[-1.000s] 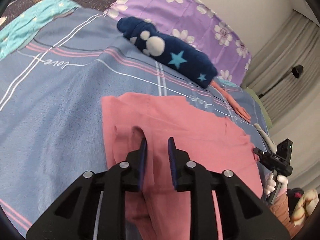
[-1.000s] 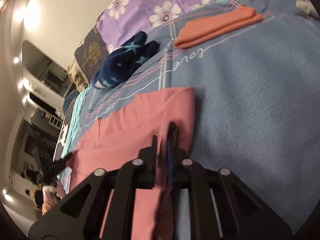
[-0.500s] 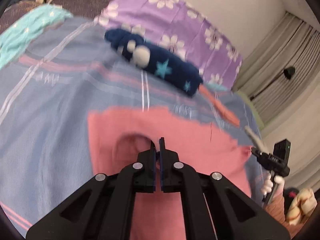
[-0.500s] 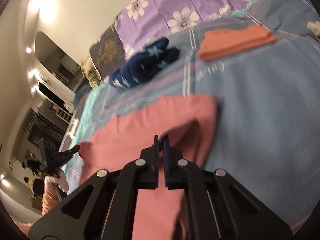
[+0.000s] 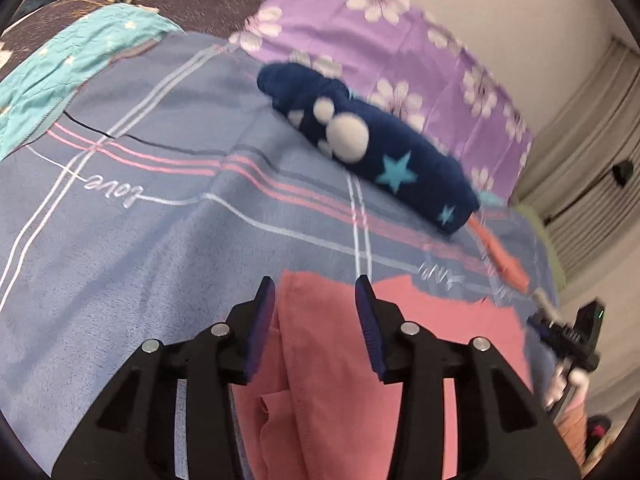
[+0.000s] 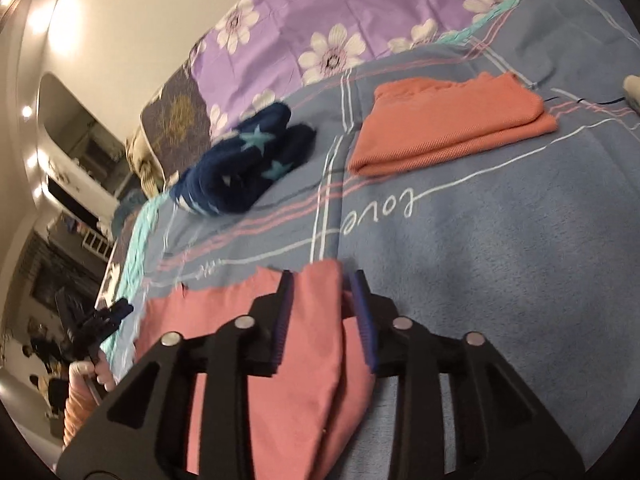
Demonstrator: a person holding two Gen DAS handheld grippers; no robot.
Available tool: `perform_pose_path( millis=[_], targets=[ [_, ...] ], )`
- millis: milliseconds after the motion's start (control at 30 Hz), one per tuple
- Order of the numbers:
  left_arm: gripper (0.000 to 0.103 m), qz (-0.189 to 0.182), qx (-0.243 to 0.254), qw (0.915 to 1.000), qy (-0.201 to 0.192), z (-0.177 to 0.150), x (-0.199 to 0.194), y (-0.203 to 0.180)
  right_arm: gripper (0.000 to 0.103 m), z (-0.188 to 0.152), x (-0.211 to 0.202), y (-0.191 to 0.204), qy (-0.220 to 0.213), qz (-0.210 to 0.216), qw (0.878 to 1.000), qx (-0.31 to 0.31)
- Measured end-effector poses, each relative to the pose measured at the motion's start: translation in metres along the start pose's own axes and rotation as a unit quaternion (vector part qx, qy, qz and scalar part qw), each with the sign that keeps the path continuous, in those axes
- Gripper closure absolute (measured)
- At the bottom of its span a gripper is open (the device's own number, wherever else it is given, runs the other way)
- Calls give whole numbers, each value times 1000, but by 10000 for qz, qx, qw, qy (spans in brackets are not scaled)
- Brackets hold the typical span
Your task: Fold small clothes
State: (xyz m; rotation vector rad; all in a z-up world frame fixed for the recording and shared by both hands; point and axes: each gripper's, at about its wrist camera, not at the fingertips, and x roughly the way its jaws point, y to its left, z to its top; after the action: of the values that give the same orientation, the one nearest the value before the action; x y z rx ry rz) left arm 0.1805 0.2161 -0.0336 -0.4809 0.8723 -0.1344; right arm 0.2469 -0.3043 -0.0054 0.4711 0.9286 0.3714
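Both cameras sit just behind their own black two-finger grippers and look forward and down at the blue fleece blanket with pink and white stripes [image 5: 120, 248]. The left wrist view is close above the blanket, and the dark navy plush bundle with stars [image 5: 372, 148] lies beyond its fingers, toward the right. The right wrist view is also close; there the same bundle [image 6: 244, 168] lies far and left. Both views share this bundle and the purple flowered sheet [image 5: 400, 56] behind it.

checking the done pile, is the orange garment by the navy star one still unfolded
No, the orange garment lies folded in neat flat layers on the blue blanket, beside the navy star garment.
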Motion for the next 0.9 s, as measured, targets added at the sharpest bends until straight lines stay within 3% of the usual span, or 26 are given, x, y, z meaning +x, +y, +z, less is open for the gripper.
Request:
perform_pose_path(
  millis=[67, 167, 200, 233, 267, 500, 600, 767, 900],
  targets=[
    [61, 154, 133, 9996, 194, -1, 14, -2, 57, 2, 13, 6, 169, 39, 9998, -131],
    [62, 340, 187, 9984, 401, -2, 34, -4, 54, 2, 34, 16, 408, -112, 9981, -445],
    [69, 369, 176, 9984, 396, -2, 36, -4, 58, 2, 38, 19, 401, -215, 9974, -552],
    [90, 366, 157, 9986, 346, -1, 35, -5, 78, 2, 40, 22, 359, -273, 9969, -649],
    [100, 336, 149, 9988, 317, 0, 33, -5, 100, 3, 40, 24, 312, -300, 9962, -750],
    [101, 27, 533, 9978, -381, 13, -14, -23, 100, 12, -3, 38, -477, 49, 9954, -828],
    [101, 109, 589, 9967, -553, 25, -13, -27, 100, 24, -5, 41, -667, -11, 9945, -804],
    [101, 574, 574, 9967, 56, 31, 41, -19, 94, 26, 39, 26, -52, -627, 9960, -639],
    [93, 381, 462, 9982, -68, 19, 27, -15, 93, 4, 26, 15, -41, -729, 9953, -631]
  ],
)
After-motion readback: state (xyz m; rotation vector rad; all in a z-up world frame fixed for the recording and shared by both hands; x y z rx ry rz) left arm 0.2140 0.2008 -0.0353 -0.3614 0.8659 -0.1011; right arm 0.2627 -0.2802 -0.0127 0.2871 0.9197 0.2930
